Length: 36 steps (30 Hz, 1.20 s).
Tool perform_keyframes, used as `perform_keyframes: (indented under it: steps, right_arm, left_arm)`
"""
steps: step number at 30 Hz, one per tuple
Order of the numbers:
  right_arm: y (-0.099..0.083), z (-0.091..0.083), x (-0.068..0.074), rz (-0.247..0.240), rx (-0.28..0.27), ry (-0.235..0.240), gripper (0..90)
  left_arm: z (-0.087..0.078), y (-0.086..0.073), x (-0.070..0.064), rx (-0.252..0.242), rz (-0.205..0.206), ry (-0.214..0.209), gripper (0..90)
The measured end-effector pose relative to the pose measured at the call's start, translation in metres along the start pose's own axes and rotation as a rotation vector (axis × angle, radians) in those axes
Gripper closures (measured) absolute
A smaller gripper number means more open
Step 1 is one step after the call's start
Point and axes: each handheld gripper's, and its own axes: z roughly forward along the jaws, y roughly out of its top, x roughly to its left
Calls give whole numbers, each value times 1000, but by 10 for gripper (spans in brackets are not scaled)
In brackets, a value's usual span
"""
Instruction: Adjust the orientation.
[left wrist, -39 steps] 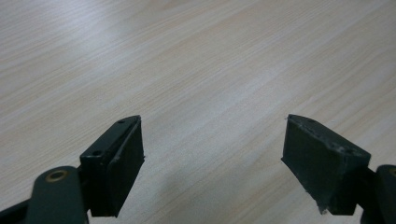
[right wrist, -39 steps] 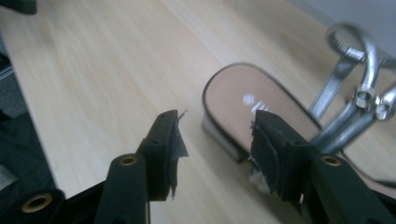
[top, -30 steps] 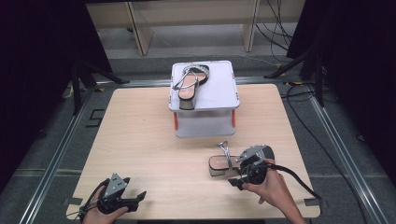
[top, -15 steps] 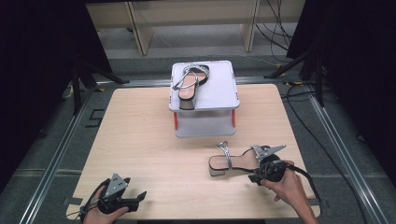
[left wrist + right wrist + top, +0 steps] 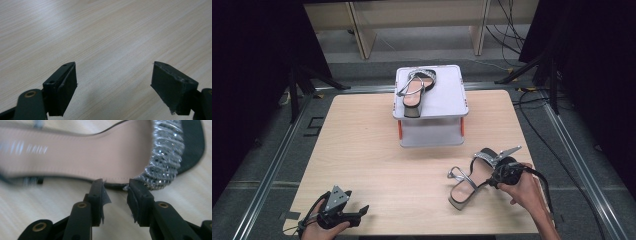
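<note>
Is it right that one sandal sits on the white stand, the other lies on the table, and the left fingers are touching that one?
Not quite. It is the right fingers that touch the sandal on the table, as the right gripper view shows. The left fingers are open over bare wood. The other sandal does sit on the white stand.

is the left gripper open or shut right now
Open. In the left gripper view its two fingers stand wide apart over bare wooden table, with nothing between them; the left gripper rests near the table's front edge.
</note>
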Motion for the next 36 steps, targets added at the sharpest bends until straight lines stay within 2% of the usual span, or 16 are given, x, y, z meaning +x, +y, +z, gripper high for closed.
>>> perform_keyframes:
  steps: [4, 9, 12, 13, 16, 17, 19, 20, 22, 23, 25, 26, 27, 28, 30, 36]
  right_arm:
    - [4, -2, -18, 36, -23, 23, 611]
    - [-2, -8, -19, 101, -40, 39, 546]
    - [-5, -15, -19, 100, -77, 37, 548]
    - [-11, -25, -13, 131, -88, 31, 547]
    - [-27, -38, -4, 131, -102, 19, 537]
    - [-33, -41, 0, 135, -143, 14, 537]
    - [-37, -46, 2, 136, -135, 19, 537]
    - [-46, -51, 7, 123, -182, 35, 537]
    - [-49, -52, 10, 119, -198, 55, 536]
    - [-53, -53, 21, 145, -205, 87, 536]
    - [-52, -51, 26, 138, -209, 90, 535]
    - [-50, -54, 31, 159, -154, 100, 535]
    - [-49, -52, 34, 157, -172, 103, 535]
    - [-47, -50, 34, 113, -181, 99, 534]
    - [-46, -50, 35, 66, -173, 90, 533]
    - [-44, -45, 39, 93, -193, 88, 539]
  left_arm:
    - [0, 0, 1, 11, 7, 0, 202]
    - [0, 0, 0, 2, 1, 2, 202]
    - [0, 0, 0, -2, -3, -1, 202]
    - [-1, 0, 1, -2, 8, 1, 202]
    - [0, 0, 0, -9, -15, -5, 202]
    - [0, 0, 0, -9, -15, -5, 202]
    - [-1, 0, 1, -2, 3, 2, 202]
    - [-1, 0, 1, -2, 1, 3, 203]
    - [0, 0, 0, -8, -11, -2, 202]
    - [0, 0, 1, -2, -9, 3, 202]
    - [0, 0, 1, -2, -8, 2, 203]
    - [0, 0, 1, -4, -9, 2, 202]
    - [-1, 0, 1, -5, -6, 2, 202]
    - [-2, 0, 3, 5, 12, 9, 202]
    - [-1, 0, 3, 4, -3, 4, 202]
    - [-1, 0, 2, 5, -5, 1, 202]
